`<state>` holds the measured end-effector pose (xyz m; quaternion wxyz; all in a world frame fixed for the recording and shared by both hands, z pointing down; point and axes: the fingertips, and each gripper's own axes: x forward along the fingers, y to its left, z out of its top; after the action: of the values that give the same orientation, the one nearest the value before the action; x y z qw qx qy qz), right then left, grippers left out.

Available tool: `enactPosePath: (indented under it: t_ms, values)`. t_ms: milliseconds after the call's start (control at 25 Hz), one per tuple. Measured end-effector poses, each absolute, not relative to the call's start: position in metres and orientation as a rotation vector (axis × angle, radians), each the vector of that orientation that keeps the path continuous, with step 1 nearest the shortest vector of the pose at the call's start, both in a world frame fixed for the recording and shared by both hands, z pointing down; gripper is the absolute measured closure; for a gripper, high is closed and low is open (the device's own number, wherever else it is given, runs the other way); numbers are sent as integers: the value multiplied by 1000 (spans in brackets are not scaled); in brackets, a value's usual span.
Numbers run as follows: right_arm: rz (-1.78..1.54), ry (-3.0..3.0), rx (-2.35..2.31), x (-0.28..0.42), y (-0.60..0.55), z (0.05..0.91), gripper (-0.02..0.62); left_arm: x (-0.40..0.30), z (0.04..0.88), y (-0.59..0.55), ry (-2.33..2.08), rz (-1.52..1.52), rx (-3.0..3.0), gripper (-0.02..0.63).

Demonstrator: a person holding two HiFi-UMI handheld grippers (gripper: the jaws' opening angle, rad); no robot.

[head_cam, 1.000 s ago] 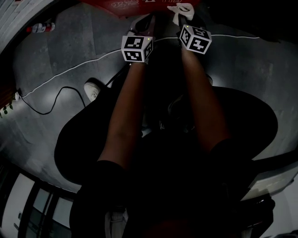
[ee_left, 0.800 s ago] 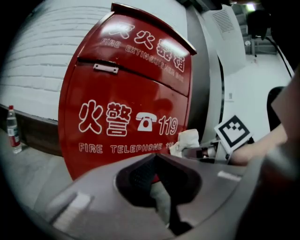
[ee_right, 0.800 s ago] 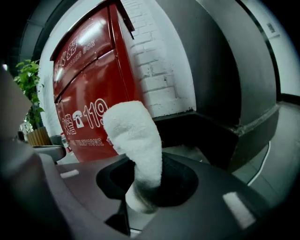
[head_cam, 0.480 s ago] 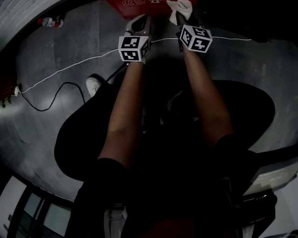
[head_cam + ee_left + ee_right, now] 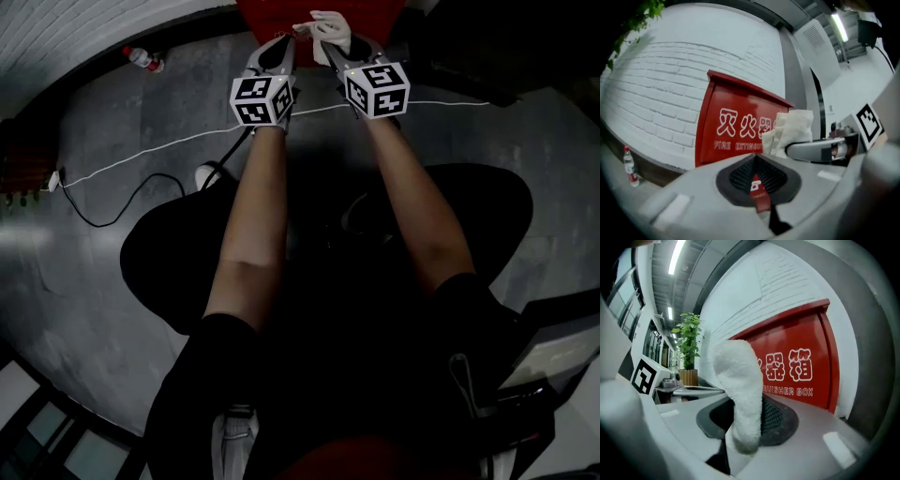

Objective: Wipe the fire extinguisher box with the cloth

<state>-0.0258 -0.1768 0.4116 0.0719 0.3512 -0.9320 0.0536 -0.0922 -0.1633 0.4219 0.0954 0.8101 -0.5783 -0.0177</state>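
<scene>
Holding the cloth [image 5: 738,380] in the right tongs [image 5: 745,423], I am seeing the two pads pinching its lower fold while the rest is standing up in a thick white roll at 12 o'clock from the tips. The left tongs [image 5: 757,185] are sitting almost together, with only a thin slit between them showing red, and they are gripping nothing.

The fire extinguisher box [image 5: 736,126] is standing at 12 o'clock from me, against the white brick wall [image 5: 661,89], with both tongs pointing at its front. Whether the cloth is touching it, I am not able to tell.

I am judging the cloth as light, soft and limp, like towelling, so it is going to flop unless it is taken at a bunched part, leaving a fat pad ahead of the tips. The box is looking stiff, smooth and painted; I am expecting the cloth to slide easily over it, and the box to stand firm under light pressure.

White Chinese characters are running across the red front, with "FIRE EXTINGUISHER BOX" below, partly covered in each gripper view. A small bottle [image 5: 141,58] is lying at 10 o'clock by the wall, its label too small for reading.
</scene>
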Motion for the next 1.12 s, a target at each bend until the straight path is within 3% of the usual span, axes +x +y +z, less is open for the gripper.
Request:
enactPosePath:
  t_ms: [280,600,1120]
  values:
    - [129,-2854,1047,-9,-123,354,474,-87,353,-113,-1709,-87,2515,606]
    - [283,-2908,1085,-14,-109,366,472,-78,359,-75,-1687,-4,2561,606]
    - [147,-2926,978,-25,-100,363,472,-84,351,-79,-1597,-21,2652,606]
